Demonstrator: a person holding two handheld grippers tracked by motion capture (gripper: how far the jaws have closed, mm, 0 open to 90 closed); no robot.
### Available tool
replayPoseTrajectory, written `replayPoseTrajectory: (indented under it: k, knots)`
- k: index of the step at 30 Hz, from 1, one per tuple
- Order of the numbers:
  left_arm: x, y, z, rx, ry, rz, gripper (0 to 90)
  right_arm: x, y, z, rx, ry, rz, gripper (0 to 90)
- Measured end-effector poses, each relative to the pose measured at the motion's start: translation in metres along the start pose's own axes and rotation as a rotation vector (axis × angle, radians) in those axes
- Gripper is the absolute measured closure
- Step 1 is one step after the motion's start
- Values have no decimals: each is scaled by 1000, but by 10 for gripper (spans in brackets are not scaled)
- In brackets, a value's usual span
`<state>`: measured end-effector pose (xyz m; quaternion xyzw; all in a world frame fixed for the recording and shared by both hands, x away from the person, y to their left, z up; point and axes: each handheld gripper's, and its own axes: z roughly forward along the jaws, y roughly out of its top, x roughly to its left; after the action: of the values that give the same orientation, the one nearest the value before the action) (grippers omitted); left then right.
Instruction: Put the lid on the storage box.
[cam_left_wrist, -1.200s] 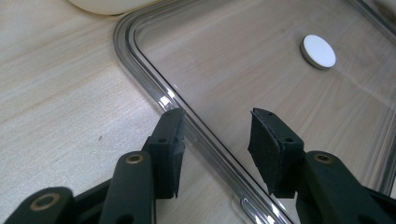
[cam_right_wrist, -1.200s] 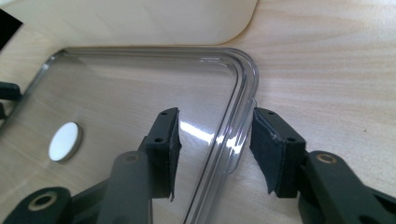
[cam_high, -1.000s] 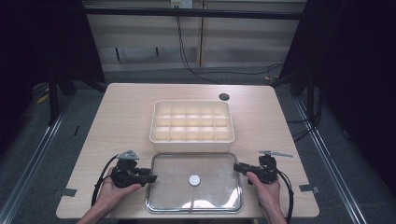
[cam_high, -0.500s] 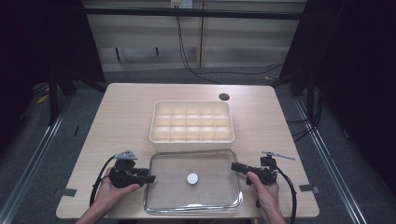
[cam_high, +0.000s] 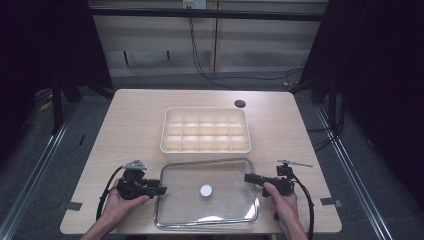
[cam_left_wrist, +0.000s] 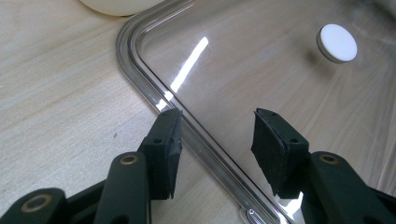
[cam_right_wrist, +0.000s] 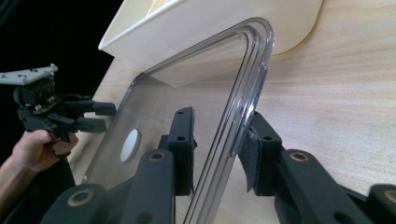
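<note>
Right gripper jaws straddling the raised right rim of the clear rectangular plastic lid with a white round knob, just been closing, one pad against the rim. Left gripper spread, left rim between the pads, untouched. Beyond the fingertips, cream compartmented plastic tray on the light wooden table.

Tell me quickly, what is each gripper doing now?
Left gripper: open, jaws astride the clear lid edge, not pressing it.
Right gripper: jaws have been closing around the lid rim; grip cannot be told.
</note>
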<state>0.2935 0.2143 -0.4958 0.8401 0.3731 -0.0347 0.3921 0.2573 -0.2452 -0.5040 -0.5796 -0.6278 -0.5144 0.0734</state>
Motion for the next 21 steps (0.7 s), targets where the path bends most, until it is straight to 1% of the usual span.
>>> replayPoseTrajectory:
  k: [2,3,4,5,7,9,10,15,17,19,21]
  knots:
    - [0,0,0,-2,-2,-4,511,0,0,-1,3,1,-10,686]
    - [-1,0,0,-3,-7,-6,472,1,0,-3,-9,15,-14,699]
    - [-2,0,1,-5,-9,-6,472,1,0,-3,-9,15,-14,699]
    - [-2,0,1,-4,-6,1,463,1,0,-4,-15,22,-15,703]
    - [-2,0,0,-4,8,-4,457,2,0,-6,-22,38,-13,717]
    - [-1,-1,0,-12,3,-13,430,2,0,-7,-27,40,-14,725]
    - [0,0,-1,-5,2,-11,424,2,0,-7,-29,47,-16,728]
    - [0,0,-1,-12,-4,-19,376,3,1,-8,-38,53,-18,734]
    - [1,0,-1,-15,8,-24,358,3,1,-9,-42,53,-21,736]
    - [1,0,-1,-14,13,-18,336,4,1,-9,-45,54,-22,737]
    - [1,0,-1,-19,15,-25,318,4,0,-10,-48,55,-27,737]
